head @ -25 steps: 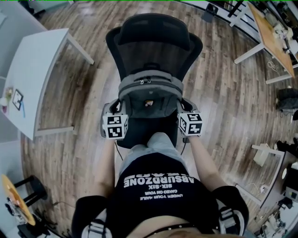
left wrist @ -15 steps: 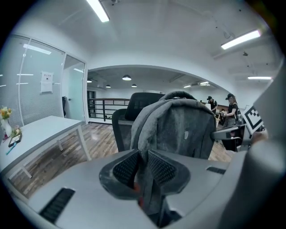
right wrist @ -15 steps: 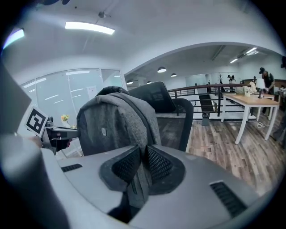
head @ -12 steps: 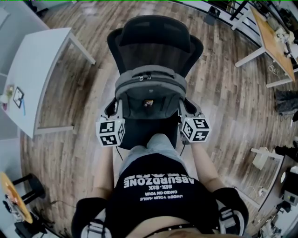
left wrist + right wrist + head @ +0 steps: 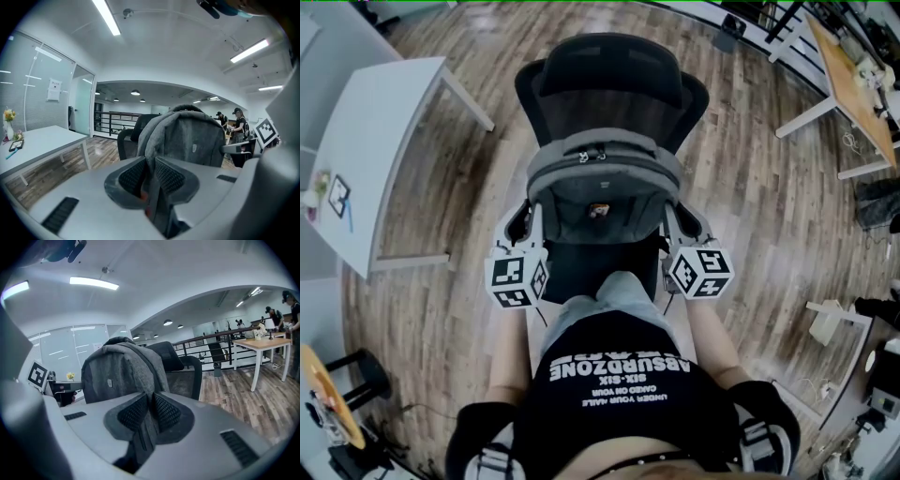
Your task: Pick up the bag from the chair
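While the grey bag (image 5: 602,187) stands upright over the rear half of the seat (image 5: 598,267) of the black office chair (image 5: 614,89), close in front of the mesh backrest, a tool grips it from each side. The left tool (image 5: 526,217) is at the bag's left flank, level with the seat's left edge. In the left gripper view its jaws are drawn close, and the ribbed pads (image 5: 171,177) press on a fold of the bag's grey fabric. The right tool (image 5: 679,217) mirrors it at the seat's right edge. Its jaws are likewise narrowed onto a fold of the same fabric, which runs down between the pads (image 5: 167,411).

The bag's zip runs across its top, and its open mouth faces the person, whose knee (image 5: 619,286) is at the seat's front edge. From above, it is unclear whether the bag's base rests on the seat or hangs clear of it.

A white tabletop (image 5: 380,141) stands well off to the chair's left on the wood floor (image 5: 769,206).
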Demonstrator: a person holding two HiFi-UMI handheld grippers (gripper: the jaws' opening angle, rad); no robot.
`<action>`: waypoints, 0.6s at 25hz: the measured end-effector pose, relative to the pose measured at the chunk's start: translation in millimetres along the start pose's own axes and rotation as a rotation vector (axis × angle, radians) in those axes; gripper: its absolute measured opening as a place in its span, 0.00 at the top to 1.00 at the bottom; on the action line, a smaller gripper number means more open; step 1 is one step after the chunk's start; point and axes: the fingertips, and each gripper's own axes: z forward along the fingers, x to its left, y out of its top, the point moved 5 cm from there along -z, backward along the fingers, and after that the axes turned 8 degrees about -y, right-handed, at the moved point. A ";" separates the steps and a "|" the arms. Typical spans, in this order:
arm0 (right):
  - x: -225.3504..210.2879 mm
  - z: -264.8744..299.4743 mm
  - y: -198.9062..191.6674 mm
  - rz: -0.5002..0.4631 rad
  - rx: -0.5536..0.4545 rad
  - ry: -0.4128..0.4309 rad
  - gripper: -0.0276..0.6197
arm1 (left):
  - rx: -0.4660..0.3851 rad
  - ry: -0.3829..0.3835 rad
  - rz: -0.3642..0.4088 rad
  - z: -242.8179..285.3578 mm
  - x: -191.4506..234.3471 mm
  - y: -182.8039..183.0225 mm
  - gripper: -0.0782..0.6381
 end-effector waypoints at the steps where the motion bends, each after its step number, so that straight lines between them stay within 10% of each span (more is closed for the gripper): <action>1: -0.7 -0.8 1.4 0.011 -0.003 0.004 0.87 | -0.006 -0.001 -0.001 -0.8 -1.2 1.8 0.79; 15: -5.6 -6.9 13.5 0.063 -0.033 0.013 0.87 | -0.036 -0.020 -0.009 -4.9 -10.2 14.5 0.79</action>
